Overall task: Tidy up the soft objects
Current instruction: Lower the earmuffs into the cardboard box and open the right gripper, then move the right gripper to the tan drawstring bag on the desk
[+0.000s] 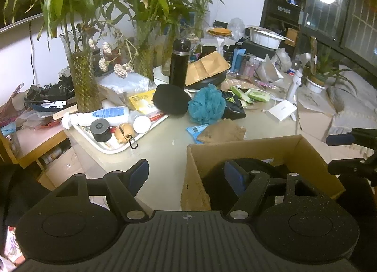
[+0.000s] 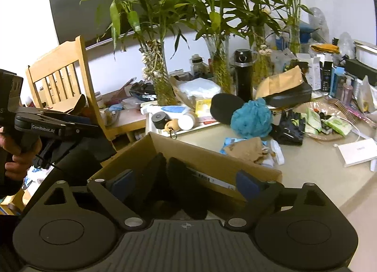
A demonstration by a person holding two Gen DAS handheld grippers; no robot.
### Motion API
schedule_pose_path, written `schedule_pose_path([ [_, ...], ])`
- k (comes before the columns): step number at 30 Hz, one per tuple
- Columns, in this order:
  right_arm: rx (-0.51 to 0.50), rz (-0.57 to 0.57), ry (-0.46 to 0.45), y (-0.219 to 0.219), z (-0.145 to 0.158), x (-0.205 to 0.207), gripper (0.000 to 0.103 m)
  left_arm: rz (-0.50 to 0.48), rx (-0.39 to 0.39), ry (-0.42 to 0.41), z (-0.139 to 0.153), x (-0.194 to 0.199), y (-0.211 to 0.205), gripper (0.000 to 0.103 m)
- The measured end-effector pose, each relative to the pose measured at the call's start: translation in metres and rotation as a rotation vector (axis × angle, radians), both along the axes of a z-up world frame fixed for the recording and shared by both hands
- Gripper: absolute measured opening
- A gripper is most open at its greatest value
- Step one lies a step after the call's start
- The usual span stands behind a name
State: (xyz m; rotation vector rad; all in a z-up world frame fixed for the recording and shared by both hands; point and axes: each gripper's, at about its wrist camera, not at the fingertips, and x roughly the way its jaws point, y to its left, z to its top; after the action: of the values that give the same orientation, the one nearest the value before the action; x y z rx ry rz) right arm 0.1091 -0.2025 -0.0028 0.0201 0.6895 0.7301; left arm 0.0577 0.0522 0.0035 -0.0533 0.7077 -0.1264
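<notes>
The right tongs (image 2: 186,181) hang spread wide over the open box (image 2: 249,166), which sits at the near edge of the bench (image 2: 318,173). Between and below their fingers lie dark soft pieces (image 2: 179,177), resting inside the box and free of the pads, so this looks like the end of a drop-off: one item is stowed and the tongs are released. The left tongs (image 1: 187,173) are also parted and grasp nothing; one finger sits over the bare bench, the other over the box's left wall, above a dark item already inside. The hand (image 2: 14,154) holding them shows at the left of the right wrist view. Soft things not yet stowed lie well apart from the box, further back on the bench: a blue loofah (image 1: 207,104), a round black pad (image 1: 172,101) touching its left side, and a black glove (image 1: 233,106) just beside it on the right. The likely next move is a reach across the bare stretch of bench to one of these. The loofah is springy and bulky, so it calls for wide tongs closing about its middle. The pad lies partly propped on the tray (image 1: 113,148) and leans against a black flask (image 1: 179,64), which a careless reach could tip.
</notes>
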Motion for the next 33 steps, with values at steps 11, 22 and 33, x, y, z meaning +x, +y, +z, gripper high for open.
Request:
schedule_pose_path([
  [11,-0.010,-0.077,0.004,-0.013,-0.004,0.008,0.103,-0.017,-0.009,-0.013,-0.005,0.006,-0.007,0.071],
  [22,0.006,-0.120,0.019,-0.020,-0.011,0.021,0.103,-0.043,-0.029,-0.045,-0.010,0.015,-0.014,0.070],
  [33,0.030,-0.136,0.031,-0.029,-0.009,0.056,0.098,-0.048,-0.048,-0.069,-0.012,0.041,-0.014,0.070],
])
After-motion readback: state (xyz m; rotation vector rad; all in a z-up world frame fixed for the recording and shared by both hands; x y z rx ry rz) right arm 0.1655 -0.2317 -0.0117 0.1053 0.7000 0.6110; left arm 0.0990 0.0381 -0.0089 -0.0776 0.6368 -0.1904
